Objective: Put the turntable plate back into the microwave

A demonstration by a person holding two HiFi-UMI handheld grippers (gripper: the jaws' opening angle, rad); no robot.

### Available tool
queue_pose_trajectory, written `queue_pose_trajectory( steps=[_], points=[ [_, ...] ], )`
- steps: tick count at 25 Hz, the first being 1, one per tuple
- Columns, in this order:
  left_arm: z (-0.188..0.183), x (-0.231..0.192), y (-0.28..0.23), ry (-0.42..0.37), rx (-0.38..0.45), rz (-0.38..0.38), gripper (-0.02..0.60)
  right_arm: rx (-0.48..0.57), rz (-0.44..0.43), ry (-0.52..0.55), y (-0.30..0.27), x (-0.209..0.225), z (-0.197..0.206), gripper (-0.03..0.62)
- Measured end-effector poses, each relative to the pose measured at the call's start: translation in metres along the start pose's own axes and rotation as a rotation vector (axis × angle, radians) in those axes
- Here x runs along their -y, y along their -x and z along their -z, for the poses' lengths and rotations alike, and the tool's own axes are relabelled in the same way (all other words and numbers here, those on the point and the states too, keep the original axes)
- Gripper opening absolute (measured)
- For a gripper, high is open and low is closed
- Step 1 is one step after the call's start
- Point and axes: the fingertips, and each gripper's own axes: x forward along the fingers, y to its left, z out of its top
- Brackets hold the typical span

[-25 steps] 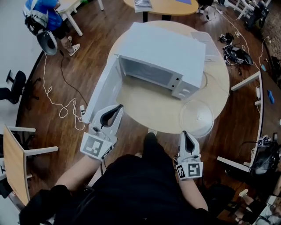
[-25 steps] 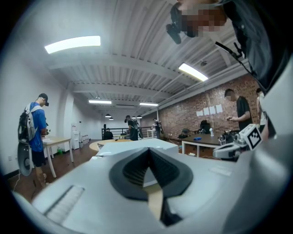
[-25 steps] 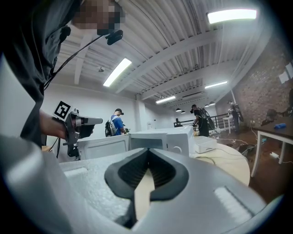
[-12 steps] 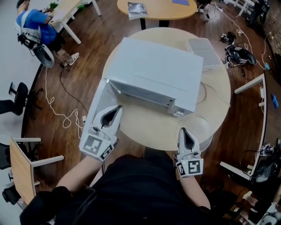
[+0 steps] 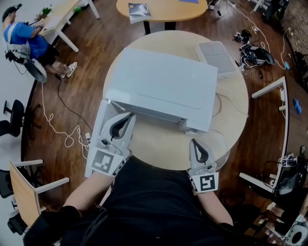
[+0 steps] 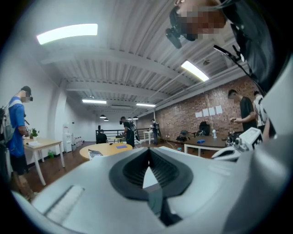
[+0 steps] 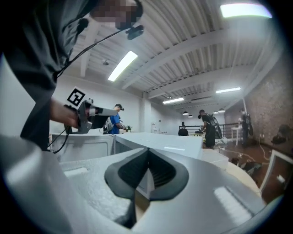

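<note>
The white microwave (image 5: 161,86) stands on a round wooden table (image 5: 159,149), its door (image 5: 97,126) swung open to the left. From above its top hides the cavity. The clear glass turntable plate (image 5: 219,143) lies on the table near the front right edge, by the microwave's right corner. My left gripper (image 5: 131,116) is shut and empty, over the open door at the microwave's front left. My right gripper (image 5: 193,141) is shut and empty too, just left of the plate. The right gripper view shows the microwave (image 7: 158,142) ahead beyond the shut jaws (image 7: 147,151).
A flat white box (image 5: 216,57) lies on the table behind the microwave. Another round table (image 5: 163,9) holds a book. A person (image 5: 19,41) stands far left by a desk. Cables (image 5: 60,115), chairs and desks ring the table.
Both grippers have moved forward to the microwave's front. The microwave's cavity, visible a second ago, is now hidden under its top. The right gripper has come level with the plate.
</note>
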Motion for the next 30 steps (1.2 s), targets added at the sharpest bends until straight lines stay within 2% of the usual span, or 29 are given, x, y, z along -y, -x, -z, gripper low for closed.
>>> queue_pose_trajectory(
  steps=[4, 7, 10, 14, 19, 21, 26, 30],
  points=[
    [0.010, -0.010, -0.012, 0.047, -0.009, 0.080, 0.003, 0.031, -0.011, 0.043, -0.008, -0.028, -0.018, 0.002],
    [0.013, -0.012, -0.016, 0.081, -0.005, 0.155, 0.003, -0.002, 0.041, 0.076, -0.011, -0.039, -0.020, 0.002],
    [0.014, -0.018, -0.016, 0.098, 0.002, 0.221, 0.003, -0.052, 0.114, 0.050, -0.011, -0.043, -0.016, 0.002],
    [0.030, -0.020, -0.016, 0.135, -0.026, 0.279, 0.003, -0.144, 0.286, -0.032, 0.026, -0.017, 0.017, 0.002],
    [0.025, -0.011, -0.029, 0.126, -0.016, 0.313, 0.003, -0.329, 0.416, 0.026, 0.073, 0.020, 0.080, 0.002],
    [0.017, -0.008, -0.031, 0.122, -0.004, 0.301, 0.003, -0.343, 0.461, -0.027, 0.091, 0.031, 0.102, 0.002],
    [0.006, 0.010, -0.029, 0.138, 0.018, 0.301, 0.003, -0.312, 0.557, -0.247, 0.131, 0.066, 0.143, 0.005],
    [0.004, 0.021, -0.037, 0.160, 0.000, 0.302, 0.003, -0.396, 0.608, -0.318, 0.166, 0.085, 0.183, 0.012]
  ],
)
